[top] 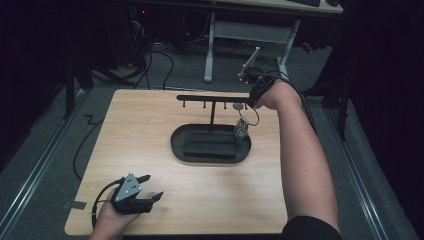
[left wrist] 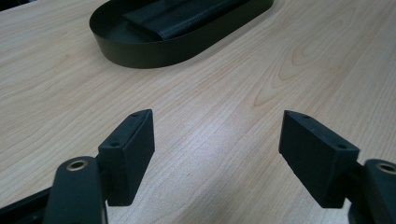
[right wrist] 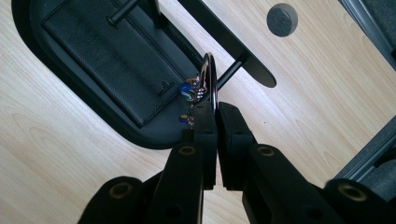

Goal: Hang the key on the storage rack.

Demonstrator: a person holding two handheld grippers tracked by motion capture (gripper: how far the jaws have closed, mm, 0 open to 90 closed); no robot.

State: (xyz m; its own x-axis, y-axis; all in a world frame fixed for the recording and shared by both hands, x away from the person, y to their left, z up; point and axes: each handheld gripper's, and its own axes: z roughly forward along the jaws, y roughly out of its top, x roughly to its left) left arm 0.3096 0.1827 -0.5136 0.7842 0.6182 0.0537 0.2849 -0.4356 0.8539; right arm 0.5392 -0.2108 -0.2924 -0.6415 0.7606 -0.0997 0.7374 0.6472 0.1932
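Note:
A thin metal key ring (right wrist: 208, 70) with a small multicoloured charm (right wrist: 190, 91) stands between the pads of my right gripper (right wrist: 217, 112), which is shut on the ring's lower edge. The ring sits right beside a peg under the right end of the black hanger bar (right wrist: 233, 46); I cannot tell whether it touches the peg. In the high view the ring (top: 248, 116) and charm (top: 241, 131) hang below my right gripper (top: 251, 104), over the right end of the black oval tray (top: 177, 145). My left gripper (top: 154, 186) rests open at the table's front left, nothing between its pads (left wrist: 130, 149).
The black oval tray (left wrist: 140, 53) holds a black leather pad (right wrist: 107, 60), and the T-shaped stand (top: 210, 98) rises from it with several small pegs under its bar. A grey round disc (right wrist: 282, 19) lies on the wood beyond the bar. Bare tabletop surrounds the tray.

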